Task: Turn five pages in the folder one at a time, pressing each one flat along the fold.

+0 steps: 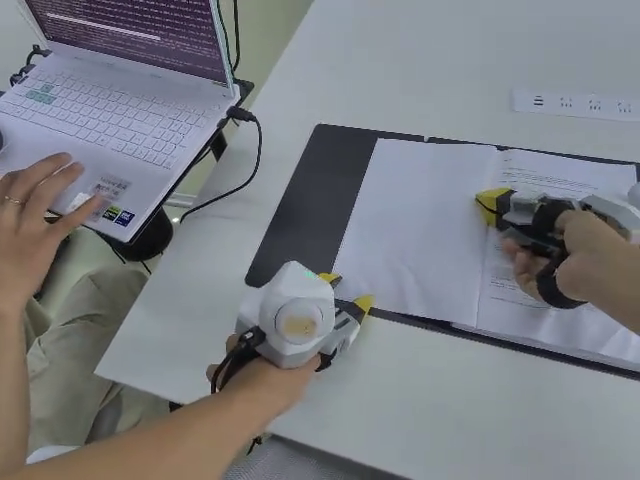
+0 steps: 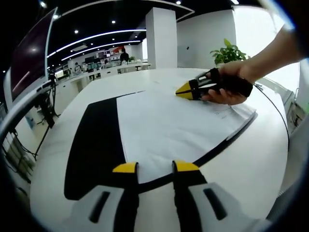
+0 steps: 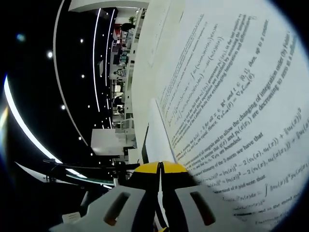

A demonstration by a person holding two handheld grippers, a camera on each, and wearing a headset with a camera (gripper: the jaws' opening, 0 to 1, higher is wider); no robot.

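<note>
Black folder [image 1: 305,200], open, white pages, flat on white bench [image 1: 420,60].
Yellow-tipped right gripper [image 1: 490,203] lay nearest the fold [image 1: 497,165], jaws together on the printed page [image 1: 560,180]; left gripper [image 1: 345,290] sat at the near edge, jaws apart.

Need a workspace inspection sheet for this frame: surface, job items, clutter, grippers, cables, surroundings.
Surface: white table.
Job's things: black folder lying open, blank page beside printed page.
Clutter: laptop with a hand on it; power strip.
Grippers: left gripper open at the folder's near edge; right gripper shut, fingers on the printed page near the fold.
Cables: black cable from the laptop.
Surroundings: open office, potted plant.
</note>
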